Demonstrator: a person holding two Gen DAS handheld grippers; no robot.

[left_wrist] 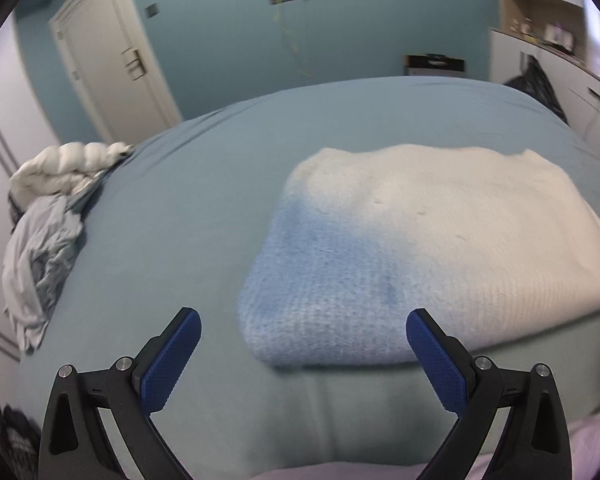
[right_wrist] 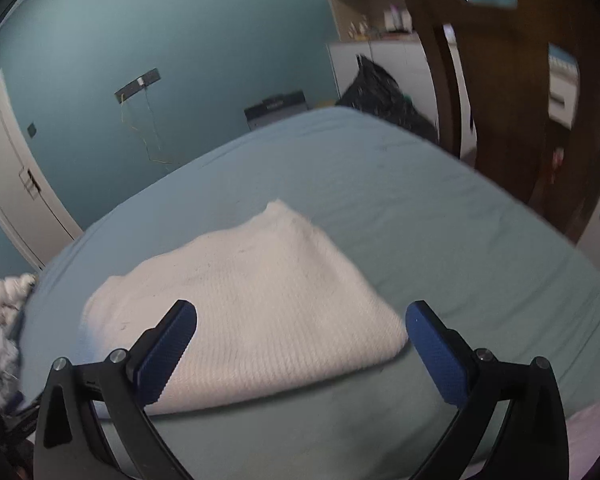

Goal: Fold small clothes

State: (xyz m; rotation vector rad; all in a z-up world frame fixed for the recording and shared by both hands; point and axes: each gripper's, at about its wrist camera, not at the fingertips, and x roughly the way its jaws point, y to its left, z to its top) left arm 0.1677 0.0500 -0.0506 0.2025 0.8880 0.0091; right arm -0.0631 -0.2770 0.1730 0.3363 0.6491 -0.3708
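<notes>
Bedding first, far left in the left wrist view: a crumpled heap of white and grey-blue bedding (left_wrist: 56, 216) sits at the bed's edge, partly cut off by the lens rim, and its layers are hard to separate. Across from it spreads the teal bedsheet (left_wrist: 172, 216), smooth and lightly creased. Moving right, the left gripper (left_wrist: 303, 334) hangs low over the sheet with its blue pads (left_wrist: 172, 360) spread wide, nothing between them. Just beyond them lies the folded knit sweater (left_wrist: 400, 248), flat on the sheet, blue at its near left corner and fading to cream toward the right (its right end runs off toward the edge of the view, so its full outline cannot be made out). Back wall, door and cupboards are blurred.

Over to the right wrist view, left to right again: a sliver of the same heap peeks in at the left edge, too smeared to read. The right gripper (right_wrist: 301, 330) is likewise wide open and empty, its left pad overlapping the sweater's cream side (right_wrist: 260, 300) in the picture; whether it touches the knit, I cannot tell. Far right, a dark wooden chair (right_wrist: 500, 100) stands beside the bed, heavily blurred and cropped at the top.
</notes>
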